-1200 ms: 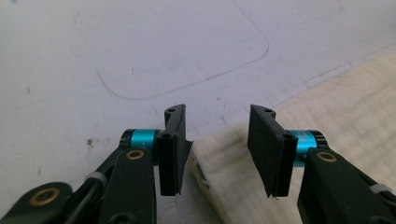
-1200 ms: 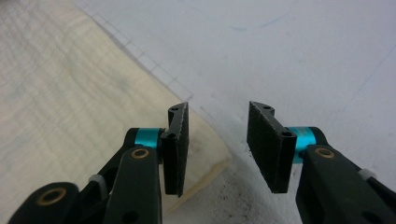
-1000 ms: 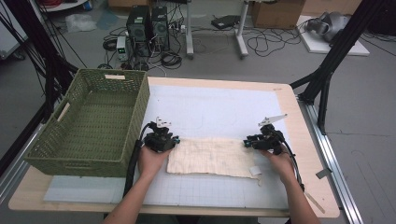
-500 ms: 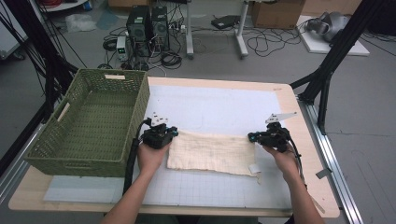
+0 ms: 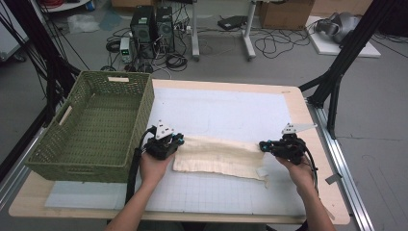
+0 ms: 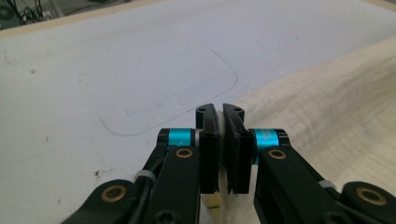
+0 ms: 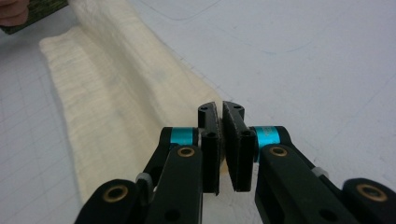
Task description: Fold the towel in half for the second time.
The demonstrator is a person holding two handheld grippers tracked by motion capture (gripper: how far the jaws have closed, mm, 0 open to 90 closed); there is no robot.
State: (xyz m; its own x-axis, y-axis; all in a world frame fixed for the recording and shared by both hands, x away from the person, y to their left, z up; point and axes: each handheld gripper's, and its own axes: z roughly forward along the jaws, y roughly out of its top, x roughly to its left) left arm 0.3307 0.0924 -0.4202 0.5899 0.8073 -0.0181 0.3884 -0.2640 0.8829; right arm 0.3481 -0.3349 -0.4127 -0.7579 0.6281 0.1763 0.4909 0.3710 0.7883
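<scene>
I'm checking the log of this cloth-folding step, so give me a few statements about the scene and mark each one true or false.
1. The cream cloth lies on the white mat. True.
2. The green wicker basket holds a folded towel. False: nothing lies in it.
3. The left hand-held gripper has its jaws closed on an edge of the cloth. True.
4. The right hand-held gripper hangs wide open above the cloth. False: its jaws are closed on the cloth's other end.
5. The basket stands at the right end of the table. False: it stands at the left end, beside the left hand-held gripper.
</scene>
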